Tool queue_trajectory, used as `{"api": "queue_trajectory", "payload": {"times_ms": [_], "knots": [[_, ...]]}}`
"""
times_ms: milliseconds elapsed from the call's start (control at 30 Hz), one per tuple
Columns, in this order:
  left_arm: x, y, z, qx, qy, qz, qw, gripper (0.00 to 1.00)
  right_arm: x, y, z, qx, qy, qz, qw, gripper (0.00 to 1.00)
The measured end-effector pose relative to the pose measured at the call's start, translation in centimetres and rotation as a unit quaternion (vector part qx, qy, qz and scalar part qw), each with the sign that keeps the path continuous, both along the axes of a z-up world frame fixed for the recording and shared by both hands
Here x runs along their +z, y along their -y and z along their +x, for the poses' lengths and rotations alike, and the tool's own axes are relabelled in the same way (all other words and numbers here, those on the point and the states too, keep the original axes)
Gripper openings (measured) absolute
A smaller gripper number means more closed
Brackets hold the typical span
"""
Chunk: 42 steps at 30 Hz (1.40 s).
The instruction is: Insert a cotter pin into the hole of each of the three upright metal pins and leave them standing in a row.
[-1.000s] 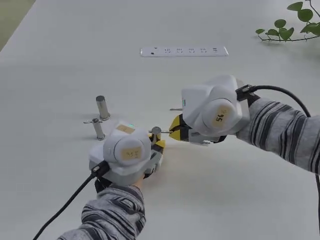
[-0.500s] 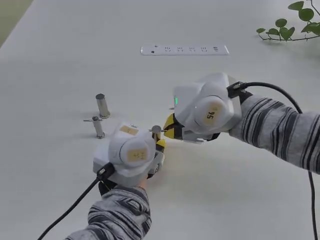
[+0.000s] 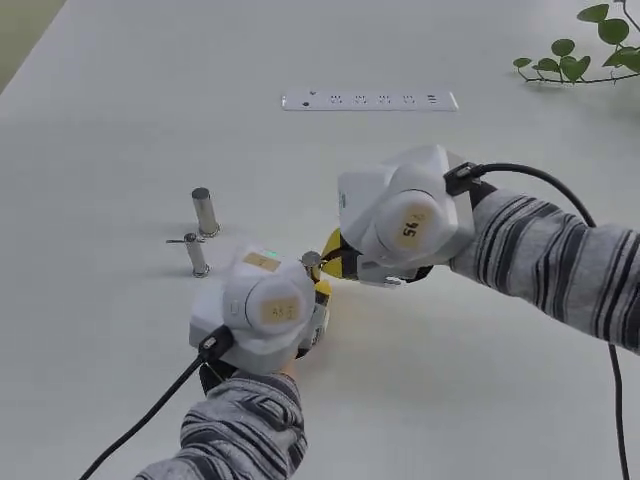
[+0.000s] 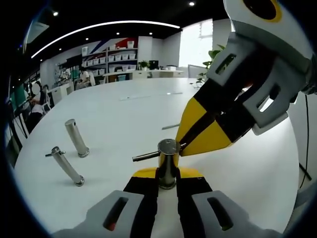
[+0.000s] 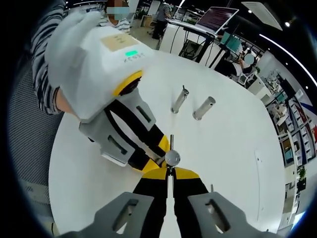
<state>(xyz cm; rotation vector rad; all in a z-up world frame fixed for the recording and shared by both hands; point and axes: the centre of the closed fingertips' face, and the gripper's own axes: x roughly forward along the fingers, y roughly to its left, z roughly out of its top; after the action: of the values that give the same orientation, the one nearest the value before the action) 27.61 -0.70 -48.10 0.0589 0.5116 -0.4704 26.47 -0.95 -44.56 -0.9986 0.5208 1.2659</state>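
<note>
My left gripper (image 3: 318, 287) (image 4: 167, 174) is shut on the lower shaft of an upright metal pin (image 3: 312, 260) (image 4: 168, 161) (image 5: 172, 158). A thin cotter pin (image 4: 146, 156) (image 5: 171, 142) passes through the hole under its head and pokes out the far side. Its near end is pinched in my shut right gripper (image 3: 333, 263) (image 5: 171, 171), whose yellow jaws touch the pin's head. To the left stand two more pins. The nearer pin (image 3: 195, 256) (image 4: 66, 165) has a cotter pin across its top, and the farther pin (image 3: 203, 213) (image 4: 77, 138) is bare.
A loose cotter pin (image 4: 171, 127) lies on the white table beyond the held pin. A white power strip (image 3: 368, 100) lies at the back, and plant leaves (image 3: 590, 50) reach in at the back right. Cables trail from both grippers.
My right gripper has moved left, up against the held pin's head, pushing the cotter pin further through the hole. The left gripper has kept its hold.
</note>
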Motion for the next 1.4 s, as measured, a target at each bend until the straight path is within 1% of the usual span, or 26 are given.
{"api": "queue_trajectory", "payload": {"times_ms": [133, 200, 267, 300, 400, 467, 533, 633, 700, 733, 800, 867, 900, 967, 1033, 1067, 1133, 1267, 1333, 1400], "knots": [[0.0, 0.0, 0.0, -0.001, 0.000, 0.001, 1.0000, 0.09, 0.0, 0.0, 0.1, -0.015, -0.011, 0.014, 0.9997, 0.00], [0.0, -0.1, 0.0, -0.001, 0.000, 0.001, 1.0000, 0.09, 0.2, -0.2, 0.0, -0.022, -0.019, 0.030, 0.9991, 0.00], [0.0, -0.1, 0.0, -0.003, 0.001, 0.004, 1.0000, 0.09, 0.6, -0.2, 0.1, -0.039, -0.025, 0.048, 0.9978, 0.04], [0.0, -0.1, 0.0, -0.005, 0.002, 0.005, 1.0000, 0.09, 0.8, -0.1, 0.2, -0.052, -0.030, 0.058, 0.9965, 0.05], [0.0, -0.1, 0.0, -0.007, 0.002, 0.006, 1.0000, 0.09, 0.9, 0.5, 0.5, -0.086, -0.038, 0.074, 0.9928, 0.09], [0.0, -0.1, 0.1, -0.009, 0.004, 0.008, 0.9999, 0.09, 0.9, 1.0, 0.7, -0.113, -0.045, 0.087, 0.9888, 0.11], [0.0, -0.2, 0.1, -0.010, 0.004, 0.006, 0.9999, 0.09, 1.0, 1.4, 0.9, -0.127, -0.044, 0.097, 0.9863, 0.12], [0.0, -0.2, 0.3, -0.023, 0.006, 0.010, 0.9997, 0.09, 0.9, 2.2, 0.9, -0.144, -0.039, 0.099, 0.9838, 0.12], [0.0, -0.4, 0.6, -0.021, 0.006, 0.008, 0.9997, 0.09, 0.8, 2.6, 0.8, -0.163, -0.045, 0.106, 0.9799, 0.12], [0.0, -0.6, 0.7, -0.022, 0.006, 0.007, 0.9997, 0.09, 0.7, 2.7, 0.7, -0.177, -0.054, 0.115, 0.9760, 0.12], [0.0, -1.0, 0.9, -0.026, 0.011, 0.022, 0.9994, 0.09, 0.7, 2.7, 0.6, -0.183, -0.061, 0.122, 0.9737, 0.13], [0.2, -1.6, 1.3, -0.016, 0.011, 0.012, 0.9997, 0.09, 0.6, 2.9, 0.5, -0.190, -0.065, 0.123, 0.9720, 0.12], [0.2, -1.8, 1.4, -0.015, 0.011, 0.014, 0.9997, 0.09, 0.5, 3.0, 0.5, -0.193, -0.067, 0.123, 0.9711, 0.13], [0.2, -2.2, 1.8, -0.021, 0.018, 0.029, 0.9992, 0.09, 0.4, 3.2, 0.5, -0.200, -0.071, 0.125, 0.9693, 0.13], [0.2, -2.7, 2.1, -0.017, 0.018, 0.026, 0.9993, 0.09, 0.3, 3.3, 0.4, -0.207, -0.079, 0.127, 0.9668, 0.13], [0.2, -3.1, 2.3, -0.011, 0.013, 0.024, 0.9996, 0.09, 0.2, 3.3, 0.4, -0.212, -0.084, 0.130, 0.9650, 0.13], [0.1, -3.5, 2.6, -0.004, 0.011, 0.021, 0.9997, 0.09, 0.2, 3.2, 0.3, -0.217, -0.088, 0.134, 0.9630, 0.13], [0.1, -4.0, 3.1, 0.003, 0.010, 0.020, 0.9997, 0.09, 0.2, 3.2, 0.5, -0.222, -0.089, 0.138, 0.9611, 0.14], [0.0, -4.1, 3.4, 0.007, 0.005, 0.012, 0.9999, 0.09, 0.3, 3.1, 0.5, -0.223, -0.093, 0.142, 0.9599, 0.14], [-0.1, -4.1, 3.4, 0.007, 0.004, 0.017, 0.9998, 0.09, 0.3, 3.1, 0.5, -0.224, -0.092, 0.142, 0.9599, 0.14]]}}
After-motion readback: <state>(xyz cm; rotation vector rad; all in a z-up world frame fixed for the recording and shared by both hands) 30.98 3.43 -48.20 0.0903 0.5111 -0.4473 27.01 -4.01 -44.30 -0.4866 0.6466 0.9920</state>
